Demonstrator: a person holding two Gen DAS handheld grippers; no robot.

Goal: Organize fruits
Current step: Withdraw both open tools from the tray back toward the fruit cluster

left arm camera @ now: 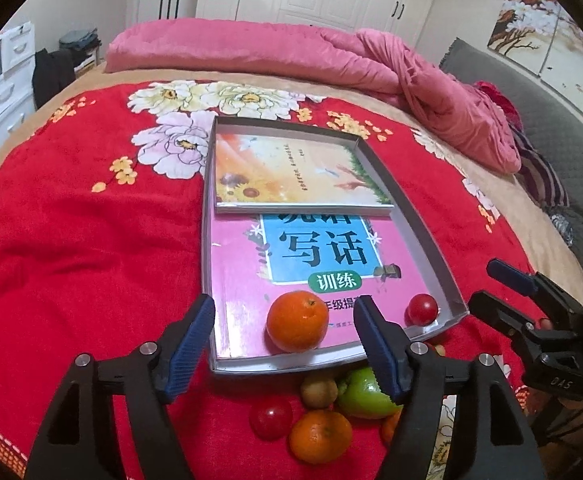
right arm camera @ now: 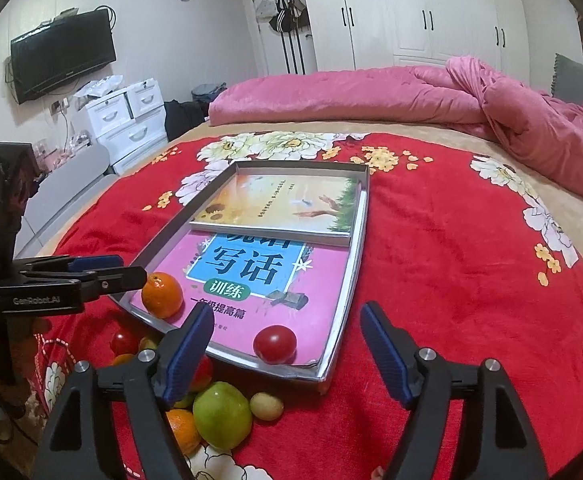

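My left gripper [left arm camera: 285, 344] and right gripper [right arm camera: 287, 350] both hang released and empty over the tray [left arm camera: 423, 232], so next I'd pinch the firm, smooth green apple [right arm camera: 222, 416], lying just before it on the bedspread, across its widest middle.

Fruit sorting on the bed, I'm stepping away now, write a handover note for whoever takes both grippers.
Left gripper: jaws open, empty, above the near edge of the tray.
Right gripper: jaws open, empty, over the tray's near right corner.
Done: one orange and one tomato sit in the tray, on the pink book.
Left: the pile on the red blanket in front of the tray: green apple, a second orange, a second tomato, a brownish fruit, a small yellow-green fruit, and others partly hidden by the grippers.
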